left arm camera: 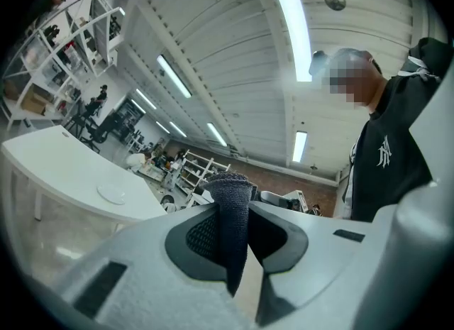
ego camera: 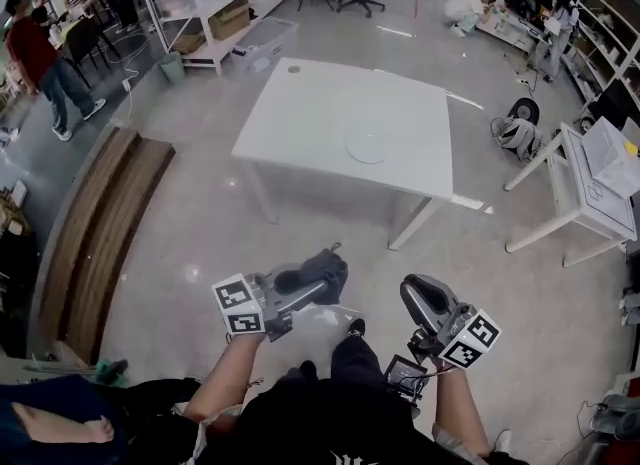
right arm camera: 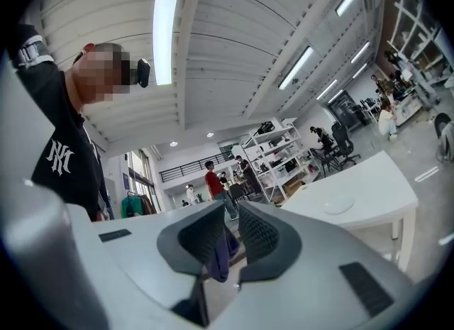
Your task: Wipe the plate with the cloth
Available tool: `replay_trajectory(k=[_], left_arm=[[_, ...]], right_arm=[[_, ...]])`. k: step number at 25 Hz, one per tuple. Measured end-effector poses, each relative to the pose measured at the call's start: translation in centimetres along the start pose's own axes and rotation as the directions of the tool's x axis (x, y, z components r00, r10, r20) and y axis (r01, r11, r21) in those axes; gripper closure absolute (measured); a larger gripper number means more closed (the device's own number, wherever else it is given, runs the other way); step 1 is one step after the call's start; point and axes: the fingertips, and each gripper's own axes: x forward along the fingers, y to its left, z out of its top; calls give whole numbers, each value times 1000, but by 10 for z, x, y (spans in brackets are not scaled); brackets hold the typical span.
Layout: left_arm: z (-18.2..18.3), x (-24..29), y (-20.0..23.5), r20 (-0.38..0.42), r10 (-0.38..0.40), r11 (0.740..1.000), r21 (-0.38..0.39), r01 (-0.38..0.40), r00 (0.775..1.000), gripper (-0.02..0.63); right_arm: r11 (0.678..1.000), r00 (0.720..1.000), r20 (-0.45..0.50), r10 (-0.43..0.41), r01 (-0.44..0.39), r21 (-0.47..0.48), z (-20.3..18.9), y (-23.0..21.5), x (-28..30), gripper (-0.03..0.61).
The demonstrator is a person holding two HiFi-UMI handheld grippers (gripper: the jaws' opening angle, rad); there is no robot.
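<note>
**Cloth in the left tongs, plate well off on the table**

The left gripper (ego camera: 318,278) was clamped on a dark grey woven cloth (left arm camera: 230,229), a fold standing above its jaws; the thin white round plate (ego camera: 367,148) lay on the white rectangular table (ego camera: 300,113), well ahead of both grippers; the right gripper (right arm camera: 230,226) had its jaws narrow, seemingly pinching a small bluish-purple scrap (right arm camera: 218,261); wiping well would likely mean stepping up to the table, laying the fold flat on the plate, and sweeping in circles with a firm clamp.
</note>
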Motion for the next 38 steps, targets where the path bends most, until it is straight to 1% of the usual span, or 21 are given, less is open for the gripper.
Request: replay_trajectory(k=[2, 3, 7, 10, 13, 17, 21, 25, 32, 38], left_arm=[[3, 20, 23, -3, 11, 1000, -7, -11, 1000, 558], [4, 32, 35, -9, 20, 1000, -7, -20, 1000, 558], [17, 84, 75, -30, 60, 998, -1, -60, 998, 558], [25, 112, 97, -37, 90, 996, 4, -90, 995, 560], [29, 131, 118, -39, 115, 993, -8, -115, 993, 558], [34, 149, 149, -45, 126, 992, -15, -127, 991, 558], [37, 162, 190, -45, 115, 993, -20, -116, 992, 560], [43, 174, 242, -67, 99, 994, -40, -102, 993, 558], [63, 197, 350, -103, 62, 992, -102, -72, 993, 558], [68, 210, 421, -156, 20, 986, -161, -45, 987, 558]], right_arm=[[1000, 1000, -5, 19, -19, 3, 8, -31, 6, 514], [1000, 1000, -9, 29, -29, 4, 14, -46, 8, 506], [998, 998, -28, 53, -52, 26, 43, -112, 14, 506], [998, 996, -59, 60, -58, 37, 55, -152, 21, 506], [997, 995, -83, 58, -54, 47, 62, -183, 30, 506], [997, 993, -99, 57, -51, 66, 65, -216, 44, 506], [996, 990, -136, 34, -23, 83, 55, -255, 66, 506], [995, 988, -155, 15, 1, 101, 59, -293, 100, 506], [992, 976, -216, -22, 49, 120, 69, -373, 179, 506], [985, 957, -280, -78, 118, 128, 65, -434, 235, 506]])
